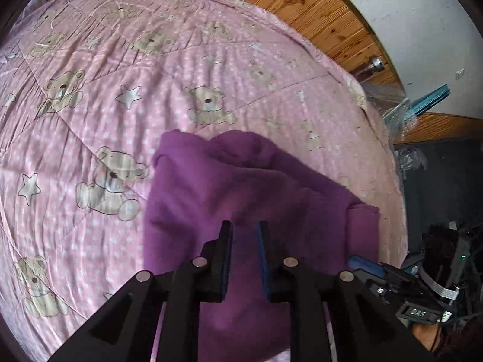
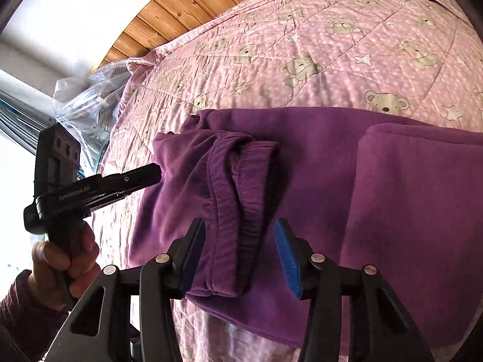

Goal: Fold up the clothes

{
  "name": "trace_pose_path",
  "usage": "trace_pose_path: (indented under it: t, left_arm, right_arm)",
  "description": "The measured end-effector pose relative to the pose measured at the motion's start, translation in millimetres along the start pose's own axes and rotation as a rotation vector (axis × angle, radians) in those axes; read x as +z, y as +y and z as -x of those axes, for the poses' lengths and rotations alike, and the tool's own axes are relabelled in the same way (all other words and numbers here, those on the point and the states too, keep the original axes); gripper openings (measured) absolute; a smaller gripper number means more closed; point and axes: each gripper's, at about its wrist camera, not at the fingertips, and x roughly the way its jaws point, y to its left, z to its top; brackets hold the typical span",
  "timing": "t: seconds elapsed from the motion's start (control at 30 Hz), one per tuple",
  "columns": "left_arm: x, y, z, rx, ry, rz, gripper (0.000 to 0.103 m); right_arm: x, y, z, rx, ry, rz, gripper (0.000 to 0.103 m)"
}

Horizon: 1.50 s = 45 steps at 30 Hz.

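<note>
A purple fleece garment lies partly folded on a pink quilt. My left gripper hovers low over its near part. Its jaws stand a narrow gap apart, with only cloth showing behind the gap. In the right wrist view that gripper is held by a hand, and its tip touches the garment's left corner. My right gripper is wide open and straddles a bunched ribbed hem of the garment. A folded-over layer lies to the right.
The pink quilt with bears and stars covers the bed, with open quilt beyond the garment. Wooden panelling runs behind it. A clear plastic-wrapped bundle stands at the bed's far corner. Dark clutter lies past the bed's edge.
</note>
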Motion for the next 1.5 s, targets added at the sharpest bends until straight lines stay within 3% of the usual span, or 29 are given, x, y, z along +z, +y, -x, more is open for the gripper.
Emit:
trace_pose_path:
  t: [0.13, 0.2, 0.23, 0.3, 0.4, 0.5, 0.6, 0.67, 0.7, 0.73, 0.9, 1.03, 1.07, 1.1, 1.13, 1.2, 1.27, 1.33, 1.37, 1.5]
  left_arm:
    - [-11, -24, -31, 0.081, 0.063, -0.049, 0.032]
    - [-12, -35, -34, 0.14, 0.074, -0.072, 0.033]
    - [-10, -43, -32, 0.149, 0.083, -0.084, 0.033]
    - [-7, -62, -24, 0.11, 0.074, -0.096, 0.036]
    - [-5, -100, -23, 0.019, 0.061, -0.107, 0.067]
    - [-4, -146, -56, -0.074, 0.129, -0.122, 0.068]
    - [-8, -201, -101, -0.137, 0.232, -0.173, 0.068]
    - [-12, -232, -124, -0.136, 0.284, -0.219, 0.068]
    - [-14, -246, -135, -0.131, 0.308, -0.242, 0.068]
    - [-16, -261, -145, -0.126, 0.332, -0.265, 0.068]
    - [-18, -312, -174, -0.093, 0.411, -0.356, 0.068]
    - [-18, -323, -171, -0.015, 0.44, -0.437, 0.068]
    - [-18, -321, -168, 0.01, 0.438, -0.46, 0.067]
    - [-18, -319, -165, 0.035, 0.436, -0.483, 0.052]
    - [-18, -317, -161, 0.061, 0.434, -0.507, 0.029]
    - [-16, -311, -152, 0.095, 0.421, -0.533, 0.017]
    - [-10, -301, -140, 0.089, 0.396, -0.515, 0.013]
    - [1, -290, -119, 0.059, 0.368, -0.474, 0.012]
    - [7, -283, -106, 0.04, 0.35, -0.455, 0.012]
    - [34, -235, -41, -0.027, 0.263, -0.349, 0.011]
  right_arm:
    - [-7, -7, -8, -0.018, 0.033, 0.044, 0.045]
    - [-13, -22, 33, -0.007, -0.022, 0.011, 0.046]
    - [-16, -29, 53, -0.001, -0.049, -0.006, 0.052]
    - [-29, -57, 98, -0.06, -0.128, -0.058, 0.062]
    - [-52, -117, 140, -0.15, -0.19, -0.209, 0.064]
    - [-70, -161, 152, -0.166, -0.181, -0.331, 0.064]
    - [-82, -173, 144, -0.125, -0.143, -0.317, 0.064]
    - [-84, -166, 136, -0.118, -0.14, -0.245, 0.054]
    - [-84, -162, 136, -0.116, -0.145, -0.213, 0.023]
    - [-84, -158, 140, -0.109, -0.164, -0.194, 0.015]
    - [-81, -111, 177, -0.077, -0.295, 0.007, 0.011]
    - [-79, -86, 183, -0.055, -0.335, 0.103, 0.01]
    - [-80, -83, 182, -0.049, -0.339, 0.115, 0.01]
    - [-79, -81, 180, -0.044, -0.34, 0.123, 0.01]
    - [-78, -79, 177, -0.038, -0.337, 0.128, 0.01]
    - [-75, -72, 173, -0.023, -0.333, 0.139, 0.01]
    - [-71, -62, 172, 0.005, -0.33, 0.158, 0.018]
    - [-70, -53, 182, 0.035, -0.354, 0.169, 0.039]
    - [-69, -50, 189, 0.049, -0.371, 0.168, 0.043]
    - [-61, -31, 198, 0.105, -0.411, 0.134, 0.047]
